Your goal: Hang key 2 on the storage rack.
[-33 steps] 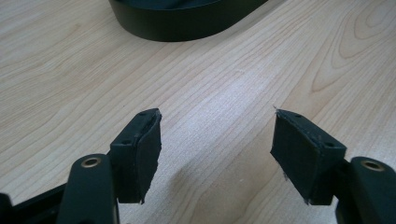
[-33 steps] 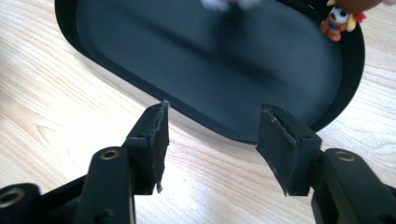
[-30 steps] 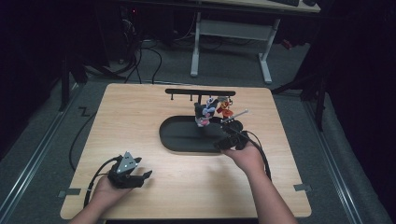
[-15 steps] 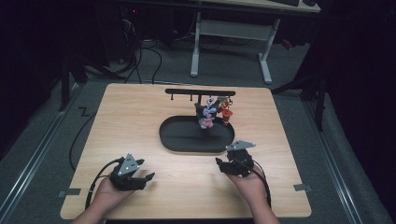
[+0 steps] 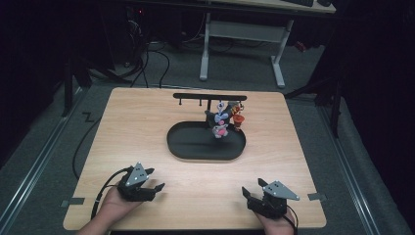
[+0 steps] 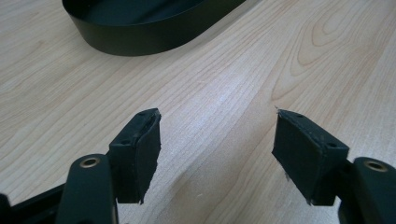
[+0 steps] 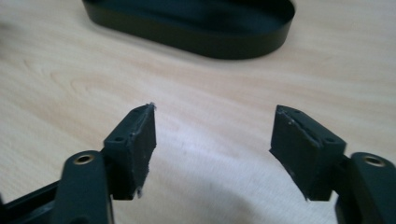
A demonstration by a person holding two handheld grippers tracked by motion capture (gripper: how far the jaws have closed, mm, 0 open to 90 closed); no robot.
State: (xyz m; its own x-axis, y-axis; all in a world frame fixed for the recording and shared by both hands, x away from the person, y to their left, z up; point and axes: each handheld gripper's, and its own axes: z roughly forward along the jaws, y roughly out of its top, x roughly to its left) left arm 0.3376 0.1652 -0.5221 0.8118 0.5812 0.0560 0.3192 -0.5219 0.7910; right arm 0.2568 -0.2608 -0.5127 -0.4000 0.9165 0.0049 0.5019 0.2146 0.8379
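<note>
The little toy charms hang on the black rack, over the far side of the black tray. Both grippers, left and right, rest near the bench edge, jaws wide open and empty. Best to rest there gently and bump nothing.

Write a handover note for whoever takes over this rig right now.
Left gripper: open, empty, resting at the near left edge of the table.
Right gripper: open, empty, at the near right edge.
Small charms hang from the black hook rack above the oval black tray, whose visible part holds nothing.
Done: charms appear hung.
Left: nothing evident; the rack's left hooks are free.
</note>
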